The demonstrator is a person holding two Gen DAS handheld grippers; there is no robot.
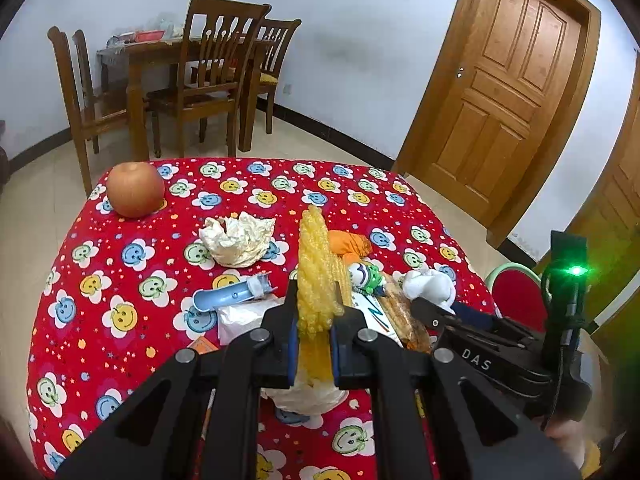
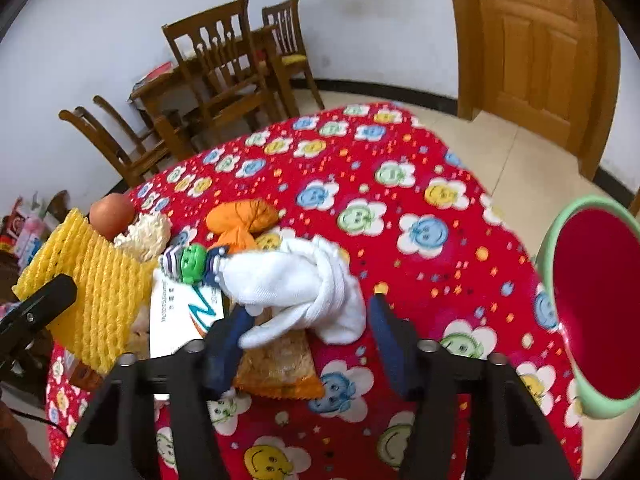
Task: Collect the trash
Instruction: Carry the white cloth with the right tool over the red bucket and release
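The left gripper [image 1: 314, 332] clenches the yellow foam net [image 1: 318, 264]; the right gripper [image 2: 304, 344], jaws apart, straddles the white sock [image 2: 296, 280] and must close next.

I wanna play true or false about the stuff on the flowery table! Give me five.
1. The left gripper is squeezing the yellow foam net. True.
2. The apple sits inside the bin. False: it rests on the red tablecloth.
3. The white sock lies between the right gripper's fingers. True.
4. The door is blue. False: it is brown wood.
5. The bin is red inside. True.
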